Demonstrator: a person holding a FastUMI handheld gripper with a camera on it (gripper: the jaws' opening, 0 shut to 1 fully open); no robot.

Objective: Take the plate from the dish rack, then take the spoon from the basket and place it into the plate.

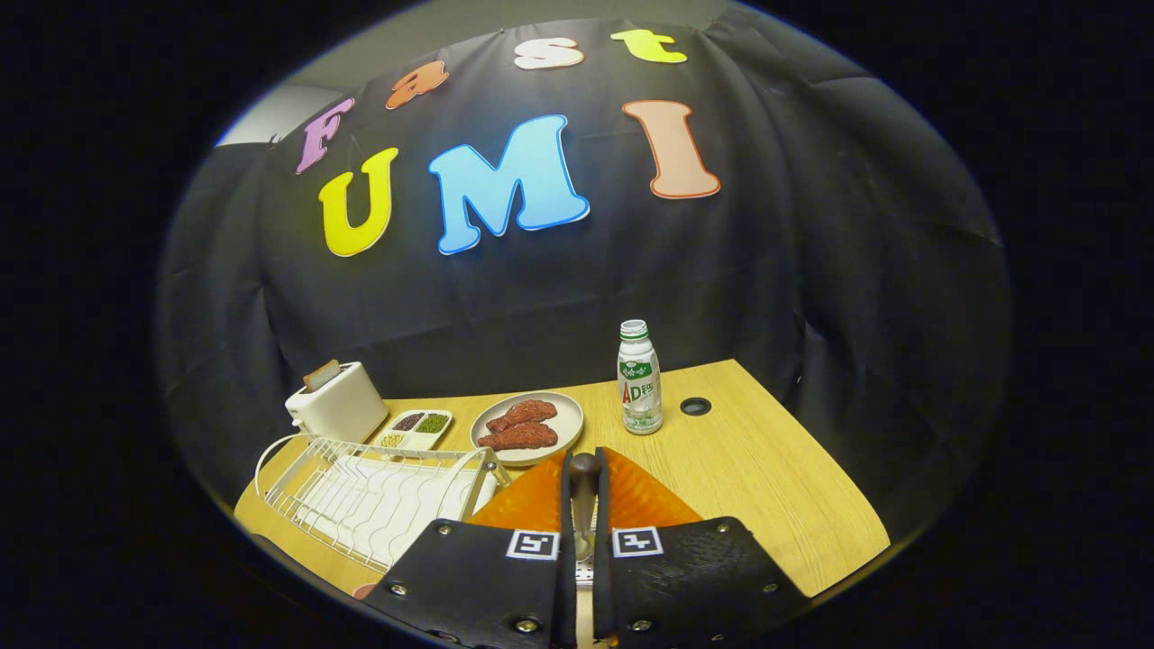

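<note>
My gripper [584,543] is shut on the spoon [584,478], whose dark wooden handle sticks up between the two fingers. Directly beyond and under the fingers lies the orange plate [645,500] on the wooden table, showing on both sides of the spoon handle. Left of the fingers the white wire dish rack [374,496] stands on the table with no dishes in it. The fingers hide the spoon's lower end.
Behind the orange plate is a pale plate with reddish meat pieces [527,425]. A white toaster [335,401] and a small tray of grains [415,428] stand at the back left. A small bottle [639,379] stands near a cable hole [695,406].
</note>
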